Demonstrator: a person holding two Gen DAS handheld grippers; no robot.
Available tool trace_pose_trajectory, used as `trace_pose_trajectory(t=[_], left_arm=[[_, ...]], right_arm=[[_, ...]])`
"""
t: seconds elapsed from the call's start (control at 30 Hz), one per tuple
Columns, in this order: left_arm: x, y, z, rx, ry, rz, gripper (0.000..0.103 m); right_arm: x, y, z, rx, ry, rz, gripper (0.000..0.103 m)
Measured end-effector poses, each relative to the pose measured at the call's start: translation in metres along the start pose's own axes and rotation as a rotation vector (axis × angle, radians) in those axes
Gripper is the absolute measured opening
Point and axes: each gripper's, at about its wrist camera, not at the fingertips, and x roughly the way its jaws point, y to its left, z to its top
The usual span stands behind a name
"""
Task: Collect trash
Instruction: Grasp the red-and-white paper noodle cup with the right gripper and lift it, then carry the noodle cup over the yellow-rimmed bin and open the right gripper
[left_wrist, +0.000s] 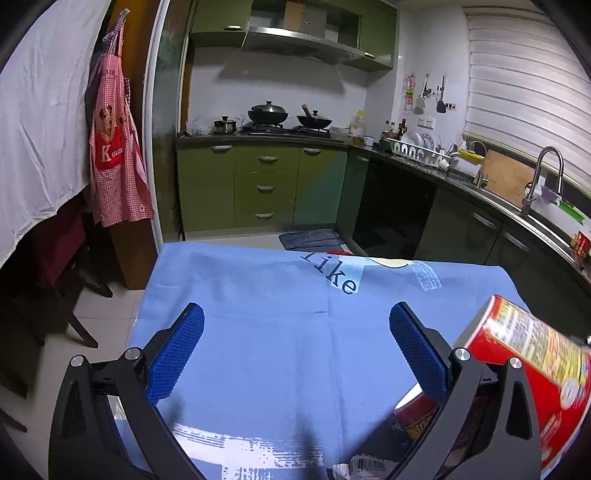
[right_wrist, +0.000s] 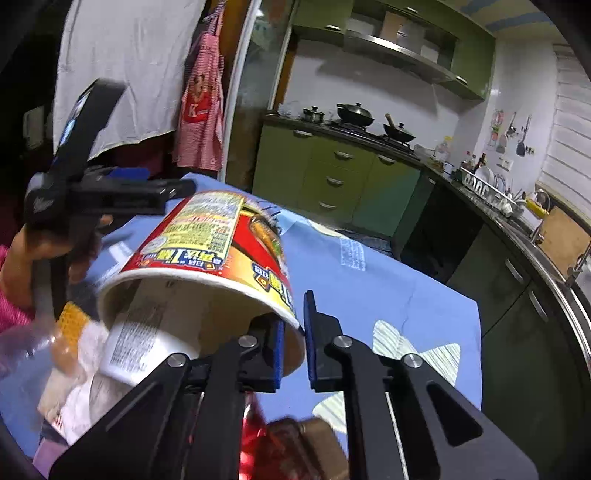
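The right gripper (right_wrist: 293, 343) pinches the rim of a red instant-noodle cup (right_wrist: 221, 258), one blue pad inside the wall at the near right of the mouth and the other outside it, jaws drawn narrow around the paper lip. The cup hangs tipped on its side above the table, its open mouth turned toward the camera and down to the left, its base pointing away toward the far left. Under the mouth, at the near left of the table, lies a loose heap of rubbish: a white printed wrapper (right_wrist: 129, 350), a clear plastic bag (right_wrist: 29, 350) and an orange-yellow packet (right_wrist: 72, 325), all blurred. A shiny red wrapper (right_wrist: 255, 435) lies near the camera below the right gripper's fingers.

The left gripper (left_wrist: 295, 347) hovers with its jaws wide apart and nothing between them, only the light blue tablecloth (left_wrist: 277, 332) showing in the gap. In the left wrist view the cup appears just right of the right-hand blue pad (left_wrist: 417, 354), outside the jaws. A barcoded scrap (left_wrist: 365, 467) sits at the near edge.

Beyond the table stand green kitchen cabinets (left_wrist: 266, 188), a stove with two woks (left_wrist: 267, 112), a dish rack (left_wrist: 417, 149) and a sink tap (left_wrist: 546, 173) on the right. A red checked apron (left_wrist: 114, 147) hangs at the left.
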Motion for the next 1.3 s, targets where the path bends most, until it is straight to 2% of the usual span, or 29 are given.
trace_pose_trajectory(t=[0.33, 0.6, 0.73, 0.83, 0.97, 1.07, 1.23, 1.3], left_arm=[[-0.005, 0.001, 0.0, -0.017, -0.01, 0.012, 0.099], [-0.008, -0.002, 0.0, 0.006, -0.02, 0.011, 0.099], [-0.008, -0.002, -0.002, 0.007, -0.014, 0.002, 0.099], [-0.01, -0.002, -0.002, 0.01, -0.014, -0.005, 0.099], [-0.011, -0.005, -0.003, 0.013, -0.006, -0.02, 0.099], [-0.012, -0.009, -0.004, 0.016, -0.004, -0.027, 0.099], [-0.014, -0.015, -0.005, 0.028, -0.001, -0.041, 0.099], [-0.013, -0.016, -0.005, 0.027, 0.006, -0.045, 0.099]], right_arm=[[0.028, -0.032, 0.035, 0.074, -0.016, -0.11, 0.005], [0.051, -0.073, 0.061, 0.175, -0.001, -0.148, 0.005], [0.048, -0.105, 0.068, 0.262, 0.007, -0.153, 0.005], [0.031, -0.13, 0.062, 0.335, 0.004, -0.13, 0.005], [-0.005, -0.167, 0.04, 0.438, 0.021, -0.093, 0.005], [-0.046, -0.208, 0.005, 0.546, 0.06, -0.083, 0.005], [-0.122, -0.27, -0.073, 0.681, 0.147, -0.229, 0.005], [-0.14, -0.286, -0.102, 0.731, 0.186, -0.273, 0.005]])
